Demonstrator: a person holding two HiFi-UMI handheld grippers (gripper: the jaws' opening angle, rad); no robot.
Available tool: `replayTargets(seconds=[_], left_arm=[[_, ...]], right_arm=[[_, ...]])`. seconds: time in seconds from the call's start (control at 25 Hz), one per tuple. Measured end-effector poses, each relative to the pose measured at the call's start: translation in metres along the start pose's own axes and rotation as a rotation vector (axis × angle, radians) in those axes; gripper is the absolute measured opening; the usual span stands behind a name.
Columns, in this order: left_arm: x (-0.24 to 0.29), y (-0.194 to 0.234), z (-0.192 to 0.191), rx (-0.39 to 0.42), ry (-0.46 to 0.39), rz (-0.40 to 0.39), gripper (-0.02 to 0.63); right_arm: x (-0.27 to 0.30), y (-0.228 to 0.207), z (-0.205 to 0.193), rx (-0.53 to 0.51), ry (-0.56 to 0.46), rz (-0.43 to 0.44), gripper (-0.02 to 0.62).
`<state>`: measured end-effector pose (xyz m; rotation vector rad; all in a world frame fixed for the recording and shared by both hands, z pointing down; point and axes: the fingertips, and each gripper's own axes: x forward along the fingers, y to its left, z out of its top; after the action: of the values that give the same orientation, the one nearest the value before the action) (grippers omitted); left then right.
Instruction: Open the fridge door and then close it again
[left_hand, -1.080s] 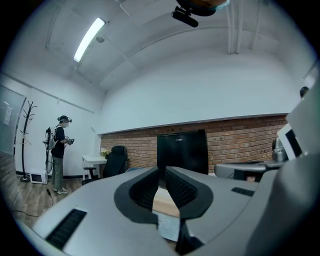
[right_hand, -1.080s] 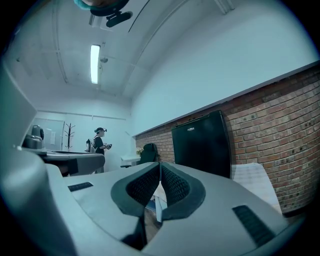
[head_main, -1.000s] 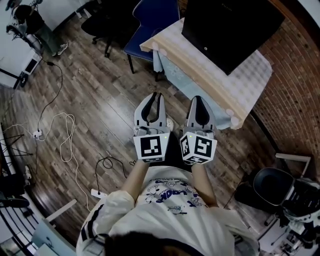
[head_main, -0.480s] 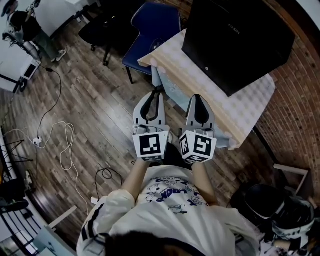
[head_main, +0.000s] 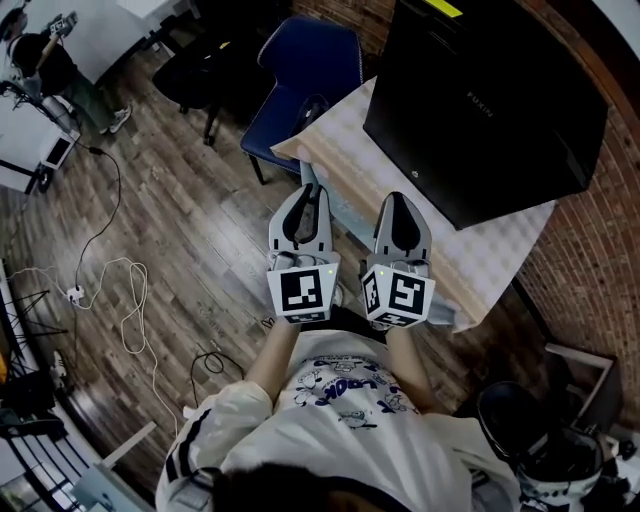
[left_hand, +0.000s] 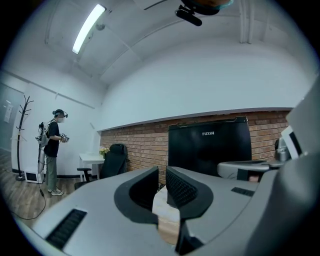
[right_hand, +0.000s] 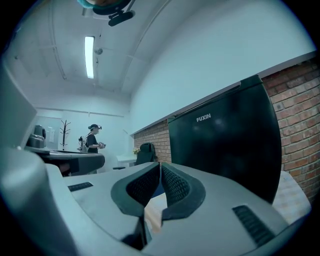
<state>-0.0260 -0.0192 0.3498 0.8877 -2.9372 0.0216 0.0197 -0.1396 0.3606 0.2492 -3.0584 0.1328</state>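
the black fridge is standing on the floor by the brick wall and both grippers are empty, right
Not the floor: the head view shows the black box-shaped fridge standing on the cloth-covered table, by the red brick wall. The left gripper and right gripper are both empty.

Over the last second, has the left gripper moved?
Yes: the left gripper has come forward toward the table and fridge, its tip now by the table's edge.

The fridge (head_main: 490, 110) is faced in smooth black sheet with a dull gloss. The table (head_main: 310, 152) is edged in pale wood and covered with checked cloth (head_main: 500, 255). The floor (head_main: 190, 230) is laid in worn wood planks, and the wall (head_main: 590, 270) is built of rough brick. The left gripper (head_main: 310, 192) and right gripper (head_main: 400, 200) are moulded in matt grey plastic, with ribbed pads (left_hand: 180, 187).
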Motion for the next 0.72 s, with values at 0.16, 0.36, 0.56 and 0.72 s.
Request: replayTargets(seconds=[0.16, 0.36, 0.56, 0.72], left_arm=[[0.023, 0.003, 0.0, -0.002, 0.009, 0.0, 0.057], [0.049, 0.008, -0.001, -0.015, 0.014, -0.012, 0.057], [0.079, 0.015, -0.004, -0.022, 0.017, -0.03, 0.057], [0.106, 0.018, -0.007, -0.021, 0.018, -0.071, 0.057]], right_arm=[[0.019, -0.008, -0.002, 0.006, 0.009, -0.001, 0.034], [0.042, -0.014, -0.004, 0.007, 0.014, -0.011, 0.034], [0.068, -0.018, -0.005, 0.002, 0.012, -0.027, 0.034], [0.091, -0.022, -0.006, 0.004, 0.006, -0.054, 0.034]])
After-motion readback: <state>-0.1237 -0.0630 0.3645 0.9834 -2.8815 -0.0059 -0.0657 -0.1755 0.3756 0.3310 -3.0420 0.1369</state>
